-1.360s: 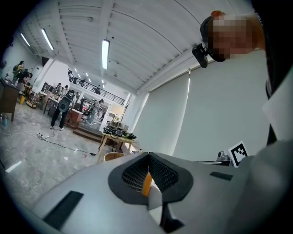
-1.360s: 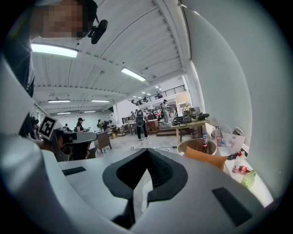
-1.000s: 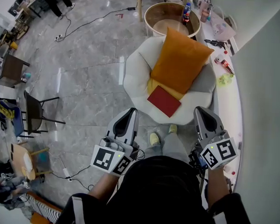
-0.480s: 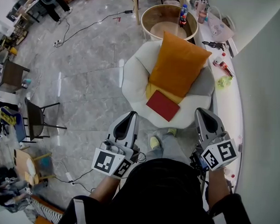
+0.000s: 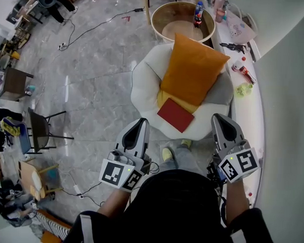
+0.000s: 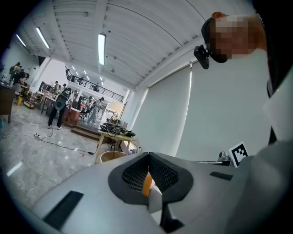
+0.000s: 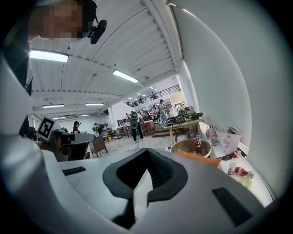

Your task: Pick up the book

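A white padded chair (image 5: 142, 81) fills the middle. An orange cushion (image 5: 193, 70) leans against its back, and the red book (image 5: 176, 115) lies flat at the front of its seat. Just short of the chair, the left hand-held gripper (image 5: 140, 123) and the right hand-held gripper (image 5: 220, 119) are both closed and empty. This looks like the approach; next, one must open and reach for the book.

The book (image 5: 176, 115) lies on the chair (image 5: 143, 88), at the seat's front, before the cushion (image 5: 193, 70) leaning on its back. Behind the chair stands a round table (image 5: 155, 21) bearing a bottle (image 5: 198, 13). A ledge (image 5: 254, 112) runs along the right.
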